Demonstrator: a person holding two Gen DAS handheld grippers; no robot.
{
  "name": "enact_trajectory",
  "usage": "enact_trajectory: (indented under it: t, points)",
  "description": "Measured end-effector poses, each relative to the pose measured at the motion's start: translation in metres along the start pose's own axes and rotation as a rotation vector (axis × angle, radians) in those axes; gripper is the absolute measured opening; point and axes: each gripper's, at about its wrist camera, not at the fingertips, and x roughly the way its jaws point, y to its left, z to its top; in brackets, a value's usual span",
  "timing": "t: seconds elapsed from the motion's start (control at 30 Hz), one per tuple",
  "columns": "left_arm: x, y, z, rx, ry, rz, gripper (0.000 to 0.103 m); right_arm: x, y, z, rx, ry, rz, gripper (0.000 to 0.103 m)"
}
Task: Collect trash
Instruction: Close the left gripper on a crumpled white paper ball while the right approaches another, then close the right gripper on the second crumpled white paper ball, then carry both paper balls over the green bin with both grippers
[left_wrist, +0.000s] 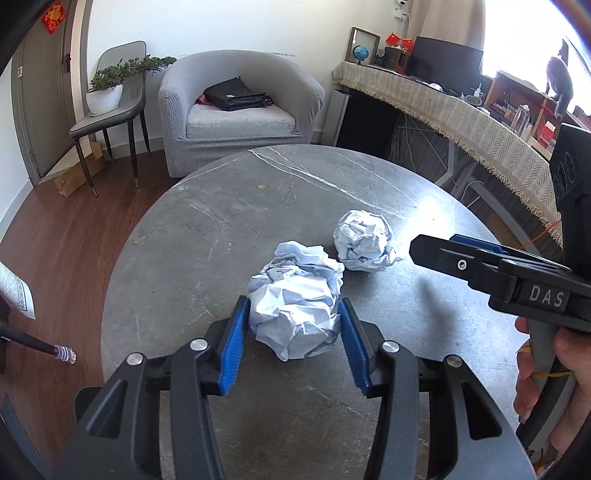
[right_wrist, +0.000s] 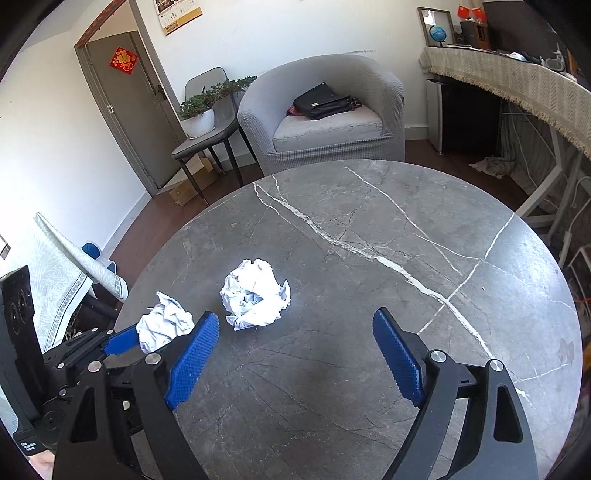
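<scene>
Two crumpled white paper balls lie on the round grey marble table (left_wrist: 192, 229). In the left wrist view my left gripper (left_wrist: 293, 314) has its blue pads on both sides of the near paper ball (left_wrist: 295, 306), touching it. The far paper ball (left_wrist: 364, 240) lies just beyond it. My right gripper shows at the right of that view (left_wrist: 436, 247). In the right wrist view my right gripper (right_wrist: 295, 332) is open wide and empty above the table, with the far ball (right_wrist: 255, 295) ahead and left of it. The near ball (right_wrist: 162, 325) sits in the left gripper (right_wrist: 122, 339).
A grey armchair (left_wrist: 236, 110) with a black bag (left_wrist: 236, 94) stands behind the table. A chair with a potted plant (left_wrist: 110, 85) is to the left. A cloth-covered desk (left_wrist: 461, 110) runs along the right. Wood floor surrounds the table.
</scene>
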Motion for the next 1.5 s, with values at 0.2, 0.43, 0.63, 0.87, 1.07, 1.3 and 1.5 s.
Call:
enact_trajectory:
  t: [0.2,0.43,0.63,0.87,1.07,1.3,1.5]
  points:
    - [-0.014,0.021,-0.004,-0.021,-0.003,0.009,0.052,0.015,0.024,0.002,-0.034,0.015,0.003,0.086]
    - [-0.027,0.042,-0.007,-0.030,-0.001,0.013,0.053,0.034,0.049,0.003,-0.104,0.043,-0.066,0.079]
    - [-0.040,0.068,-0.009,-0.053,-0.007,0.025,0.053,0.048,0.055,0.004,-0.123,0.063,-0.132,0.067]
    - [-0.058,0.100,-0.016,-0.085,-0.021,0.052,0.052,0.061,0.066,0.006,-0.117,0.071,-0.157,0.049]
    - [-0.068,0.132,-0.025,-0.104,-0.013,0.097,0.052,0.068,0.095,0.008,-0.143,0.059,-0.099,0.049]
    - [-0.081,0.168,-0.038,-0.130,0.003,0.143,0.052,0.076,0.145,0.005,-0.216,0.066,-0.019,0.049]
    - [-0.089,0.192,-0.051,-0.160,0.030,0.156,0.052,0.077,0.176,0.002,-0.256,0.066,0.043,0.049]
